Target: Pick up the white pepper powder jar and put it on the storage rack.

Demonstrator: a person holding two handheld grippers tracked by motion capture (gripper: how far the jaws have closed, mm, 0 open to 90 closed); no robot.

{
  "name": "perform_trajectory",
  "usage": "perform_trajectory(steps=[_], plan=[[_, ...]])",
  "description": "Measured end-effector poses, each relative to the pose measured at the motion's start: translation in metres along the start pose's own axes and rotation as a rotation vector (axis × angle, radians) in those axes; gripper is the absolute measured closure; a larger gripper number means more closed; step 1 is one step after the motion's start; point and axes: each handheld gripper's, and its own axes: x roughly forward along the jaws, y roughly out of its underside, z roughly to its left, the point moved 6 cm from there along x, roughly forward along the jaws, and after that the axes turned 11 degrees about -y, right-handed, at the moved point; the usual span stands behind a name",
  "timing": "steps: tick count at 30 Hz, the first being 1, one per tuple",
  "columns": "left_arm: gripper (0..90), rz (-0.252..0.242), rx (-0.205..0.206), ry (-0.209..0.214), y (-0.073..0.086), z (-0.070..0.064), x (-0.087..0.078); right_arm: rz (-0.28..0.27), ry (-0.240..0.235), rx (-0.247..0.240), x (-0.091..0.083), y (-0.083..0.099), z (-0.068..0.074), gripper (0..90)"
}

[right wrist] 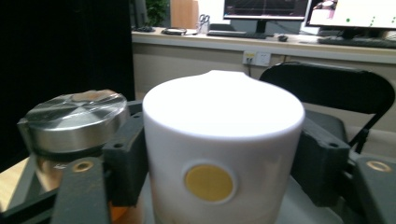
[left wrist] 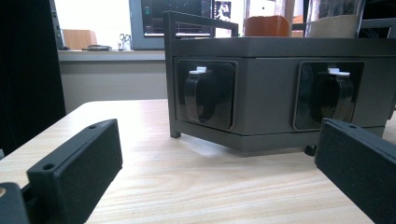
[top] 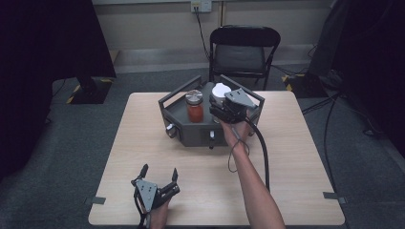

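Toward the counter's (top: 286, 157) far edge, your right gripper's (top: 228, 109) fingers pinch the white jar (right wrist: 223, 154) on the grey tray (top: 177, 120); tilting it could knock the red jar (top: 195, 106). Left gripper (top: 160, 175) rests spread.

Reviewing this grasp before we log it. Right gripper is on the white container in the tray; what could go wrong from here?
1. The right gripper clamps the smooth white container by its sides; it could slip when lifted.
2. The silver-lidded jar stands close beside one jaw; a sideways move could knock it.
3. The tray's raised rail could catch the container on a low exit.
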Motion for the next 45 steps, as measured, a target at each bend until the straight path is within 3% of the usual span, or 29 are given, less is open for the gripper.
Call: perform_trajectory(steps=[2, 4, 8, 16, 22, 45], plan=[[0.2, 0.0, 0.0, 0.0, 0.0, 0.0, 0.0, -0.014, -0.024, 0.005, -0.001, 0.0, -0.002, 19.0], [0.2, 0.0, 0.0, 0.0, 0.0, 0.0, 0.0, -0.016, -0.004, -0.016, 0.0, 0.0, 0.001, 11.7], [0.2, 0.0, 0.0, 0.0, 0.0, 0.0, 0.0, -0.027, -0.001, 0.007, 0.001, 0.002, -0.001, 0.0], [0.7, 0.0, -0.001, 0.004, 0.0, 0.0, 0.0, -0.049, -0.039, 0.008, -0.006, 0.005, -0.007, 0.0], [0.7, 0.0, -0.001, 0.008, 0.0, 0.001, 0.0, -0.054, -0.004, -0.031, -0.011, 0.004, -0.002, 0.0], [0.7, 0.0, -0.001, 0.007, 0.0, 0.001, 0.0, -0.095, -0.013, -0.02, -0.039, 0.014, 0.001, 0.0]])
